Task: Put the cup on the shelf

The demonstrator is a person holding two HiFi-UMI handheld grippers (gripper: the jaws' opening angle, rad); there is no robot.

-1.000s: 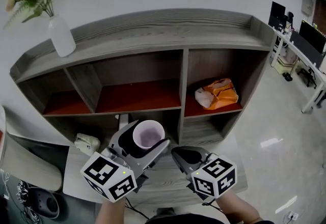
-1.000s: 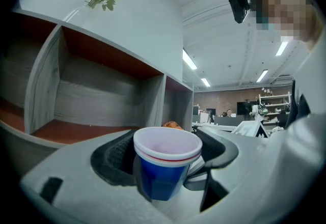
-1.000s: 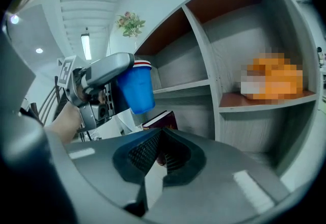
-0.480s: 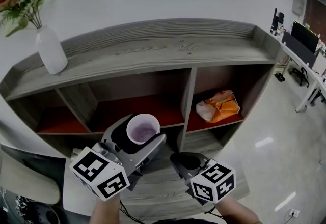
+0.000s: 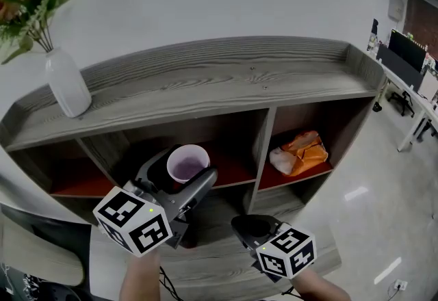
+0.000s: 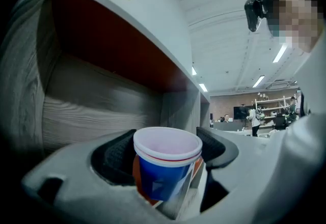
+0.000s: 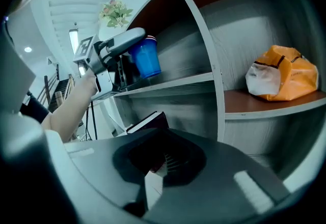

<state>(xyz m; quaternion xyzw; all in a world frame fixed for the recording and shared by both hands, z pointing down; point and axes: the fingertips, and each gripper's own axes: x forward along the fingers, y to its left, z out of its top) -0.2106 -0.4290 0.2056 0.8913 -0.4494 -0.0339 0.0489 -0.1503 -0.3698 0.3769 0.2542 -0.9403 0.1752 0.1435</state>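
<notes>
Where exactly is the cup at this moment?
In the head view, left of centre, the cup is held between the left gripper's fingers at the mouth of the shelf's middle compartment, left of the one with the orange bag.

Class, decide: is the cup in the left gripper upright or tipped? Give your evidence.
Upright. The cup has its open mouth on top, rim level, narrower base below; the right gripper view shows the same.
</notes>
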